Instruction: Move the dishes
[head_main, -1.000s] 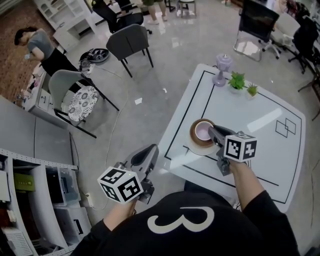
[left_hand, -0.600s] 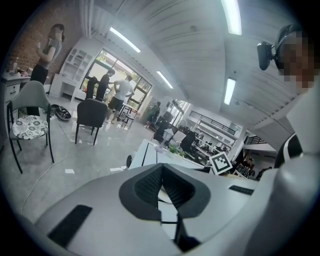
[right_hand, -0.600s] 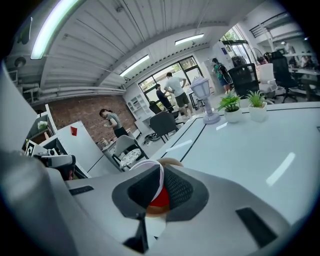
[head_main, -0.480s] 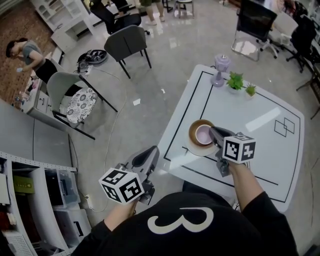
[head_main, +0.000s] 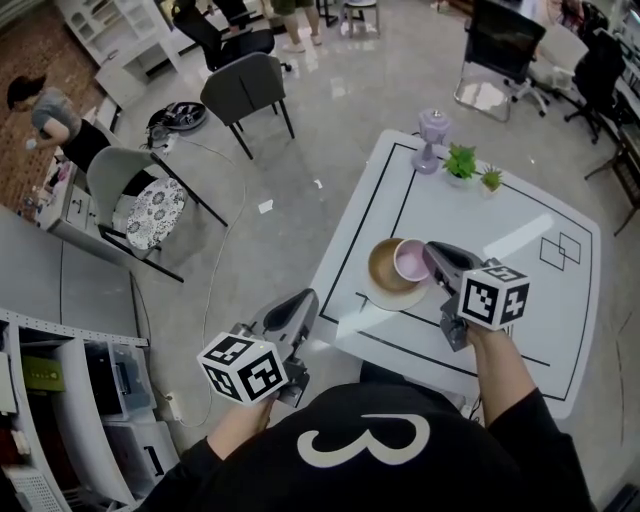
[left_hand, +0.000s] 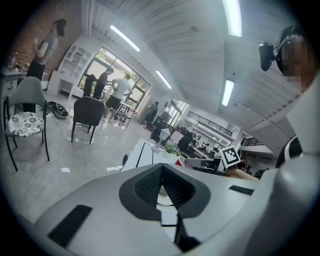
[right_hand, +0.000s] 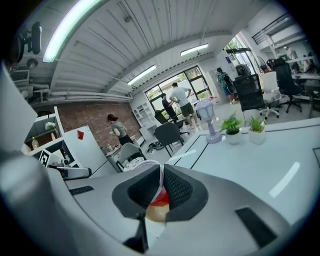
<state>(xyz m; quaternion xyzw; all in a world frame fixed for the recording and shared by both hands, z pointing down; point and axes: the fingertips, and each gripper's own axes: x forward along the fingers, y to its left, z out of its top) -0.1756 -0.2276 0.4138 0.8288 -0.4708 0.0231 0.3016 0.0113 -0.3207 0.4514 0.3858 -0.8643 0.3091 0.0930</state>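
Observation:
A cup (head_main: 410, 260), pale lilac inside and red outside, hangs tilted just above a brown saucer (head_main: 378, 268). The saucer rests on a white plate (head_main: 388, 298) near the left edge of the white table (head_main: 520, 300). My right gripper (head_main: 432, 256) is shut on the cup's rim. In the right gripper view the thin white rim sits between the pads (right_hand: 175, 187), with the red cup wall (right_hand: 160, 199) and the tan saucer (right_hand: 156, 214) below. My left gripper (head_main: 303, 300) hovers off the table's left edge over the floor, its jaws shut with nothing in them (left_hand: 162, 171).
A purple lamp (head_main: 431, 138) and two small potted plants (head_main: 460, 162) stand at the table's far corner. Black lines frame the tabletop. Chairs (head_main: 245, 90) stand on the grey floor at left, a shelf unit (head_main: 70, 400) at lower left, and a person (head_main: 60, 110) at far left.
The cup, which sat upright in the brown saucer, has risen off it and tipped to the right in my right gripper. The left gripper has stayed put.

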